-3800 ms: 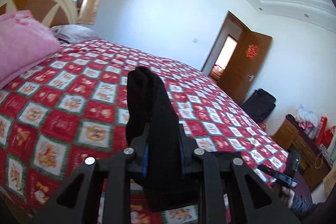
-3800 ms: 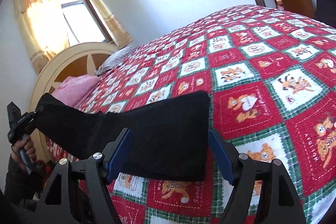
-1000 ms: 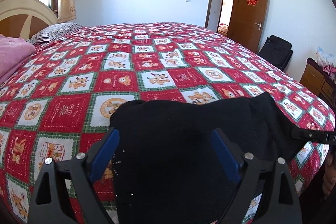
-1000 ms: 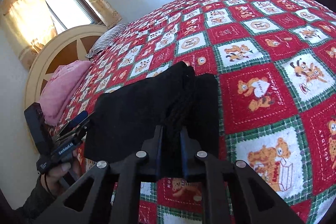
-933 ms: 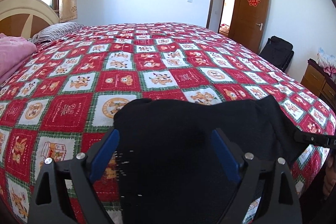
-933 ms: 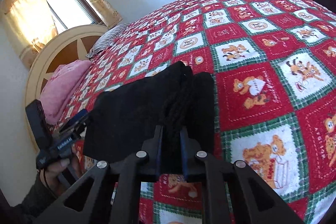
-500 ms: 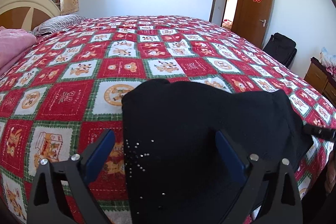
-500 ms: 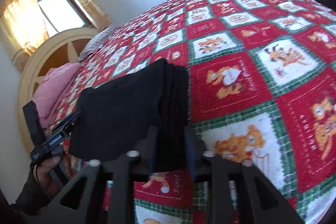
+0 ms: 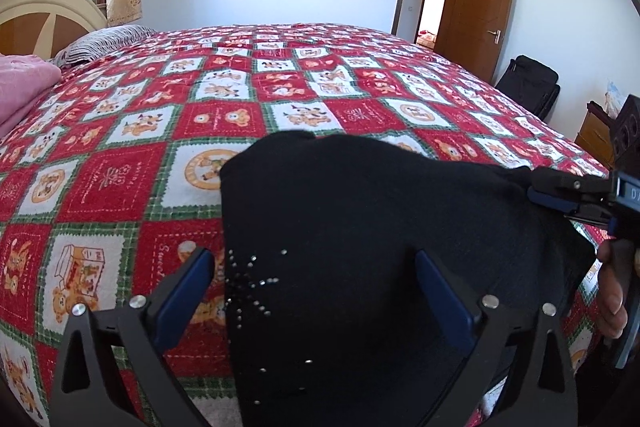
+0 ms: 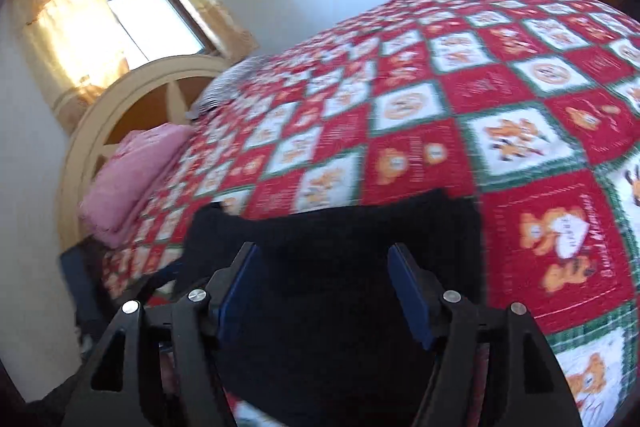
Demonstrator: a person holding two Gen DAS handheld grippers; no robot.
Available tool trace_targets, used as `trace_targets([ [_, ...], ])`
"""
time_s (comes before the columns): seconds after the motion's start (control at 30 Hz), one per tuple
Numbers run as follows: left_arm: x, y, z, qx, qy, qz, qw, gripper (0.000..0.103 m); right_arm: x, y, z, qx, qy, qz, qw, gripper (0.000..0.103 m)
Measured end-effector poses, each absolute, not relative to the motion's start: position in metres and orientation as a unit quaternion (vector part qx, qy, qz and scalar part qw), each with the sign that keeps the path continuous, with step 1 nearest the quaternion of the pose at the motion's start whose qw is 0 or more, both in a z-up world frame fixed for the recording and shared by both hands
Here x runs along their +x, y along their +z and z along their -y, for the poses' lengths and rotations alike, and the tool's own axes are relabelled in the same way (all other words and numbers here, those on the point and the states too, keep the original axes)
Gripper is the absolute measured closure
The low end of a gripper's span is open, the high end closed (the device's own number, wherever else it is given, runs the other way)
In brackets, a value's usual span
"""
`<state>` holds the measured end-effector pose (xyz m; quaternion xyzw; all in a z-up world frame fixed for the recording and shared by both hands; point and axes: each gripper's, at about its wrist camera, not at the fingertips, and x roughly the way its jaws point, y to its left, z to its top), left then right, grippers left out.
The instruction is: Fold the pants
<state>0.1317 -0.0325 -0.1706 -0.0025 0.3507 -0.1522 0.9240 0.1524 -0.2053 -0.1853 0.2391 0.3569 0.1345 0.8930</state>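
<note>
The black pants [image 9: 360, 207] lie folded in a flat block on the red patchwork quilt [image 9: 132, 183], near the bed's front edge. Small shiny studs dot their left side. My left gripper [image 9: 310, 259] hangs over the near part of the pants, its jaws opening wide, the blue pads clear of the cloth. My right gripper [image 10: 322, 251] is over the pants [image 10: 440, 227] too, its jaws opening and gripping nothing; this view is blurred. In the left wrist view the right gripper [image 9: 538, 189] sits at the pants' right corner, with a hand [image 9: 612, 291] on its handle.
A pink blanket [image 9: 20, 95] and a striped pillow [image 9: 100, 43] lie by the headboard [image 10: 132, 99] on the left. Past the bed's right side stand a black suitcase [image 9: 528, 83], a wooden dresser [image 9: 596, 139] and an open door [image 9: 472, 11].
My right gripper has let go of the bunched fold of pants and its jaws have spread. The pants have settled flat on the quilt. My left jaws have widened a little.
</note>
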Motion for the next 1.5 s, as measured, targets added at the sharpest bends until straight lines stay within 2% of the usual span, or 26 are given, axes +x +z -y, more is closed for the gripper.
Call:
trace_targets([
  [0.37,0.129,-0.173,0.023,-0.011,-0.150,-0.357,0.922,0.000,0.107,-0.156,0.194,0.184,0.145,-0.325,0.916,0.035],
  [0.5,0.130,-0.174,0.024,-0.010,-0.154,-0.358,0.921,0.000,0.096,-0.178,0.182,0.136,0.148,-0.370,0.907,0.035],
  [0.8,0.129,-0.176,0.020,-0.015,-0.158,-0.363,0.918,0.000,0.089,-0.183,0.174,0.083,0.153,-0.360,0.917,0.035],
  [1.0,0.129,-0.169,0.001,-0.030,-0.146,-0.347,0.926,0.000,0.086,-0.163,0.206,0.165,0.140,-0.322,0.922,0.035],
  [1.2,0.126,-0.163,0.002,-0.035,-0.160,-0.324,0.932,0.000,0.103,-0.181,0.238,0.232,0.103,-0.351,0.901,0.034],
  [1.3,0.126,-0.158,0.000,-0.034,-0.166,-0.309,0.936,0.000,0.112,-0.190,0.235,0.231,0.109,-0.367,0.895,0.034],
  [1.5,0.142,-0.176,-0.022,-0.077,-0.156,-0.344,0.923,0.000,0.124,-0.202,0.226,0.218,0.112,-0.383,0.891,0.034],
])
